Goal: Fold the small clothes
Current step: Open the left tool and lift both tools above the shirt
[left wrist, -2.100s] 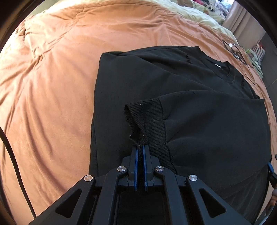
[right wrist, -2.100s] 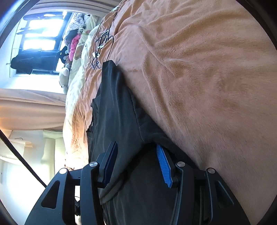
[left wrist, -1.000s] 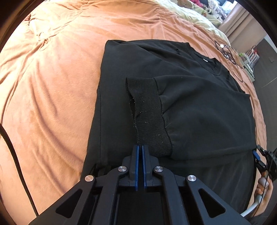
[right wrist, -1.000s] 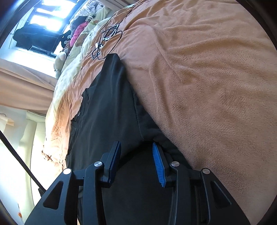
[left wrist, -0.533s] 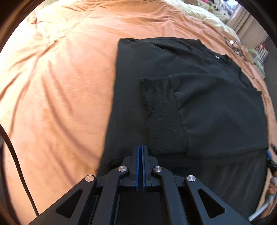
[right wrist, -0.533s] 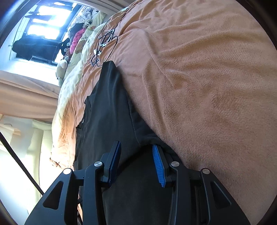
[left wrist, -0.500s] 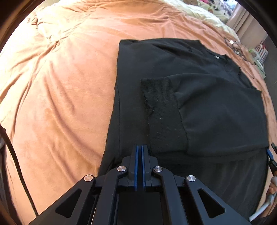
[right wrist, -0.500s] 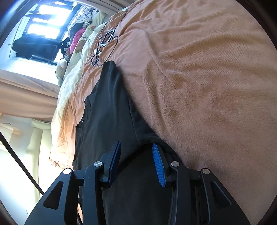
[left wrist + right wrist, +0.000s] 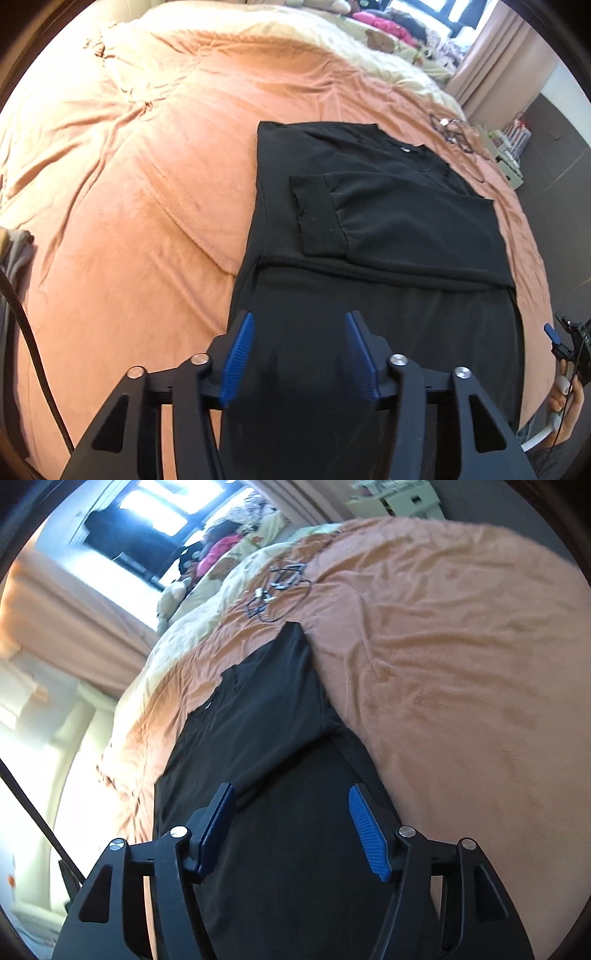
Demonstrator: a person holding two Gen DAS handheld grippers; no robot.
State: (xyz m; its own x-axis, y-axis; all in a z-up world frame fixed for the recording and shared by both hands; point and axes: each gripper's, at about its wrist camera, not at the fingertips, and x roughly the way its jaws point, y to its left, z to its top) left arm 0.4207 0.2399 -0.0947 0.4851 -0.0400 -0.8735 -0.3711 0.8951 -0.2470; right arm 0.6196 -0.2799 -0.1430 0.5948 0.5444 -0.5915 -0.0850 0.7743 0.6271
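Our left tool [image 9: 297, 349] and right tool [image 9: 293, 827] are both spreading, pinching nothing, above the black sweatshirt [image 9: 388, 229] on the bed [image 9: 129, 184].

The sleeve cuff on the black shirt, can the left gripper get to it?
Probably yes. The cuff lies on top of the shirt, ahead of the opening left gripper, with nothing between them.

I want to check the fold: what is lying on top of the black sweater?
A folded sleeve lies across the sweater, cuff leftward. What the sleeve covers underneath cannot be seen.
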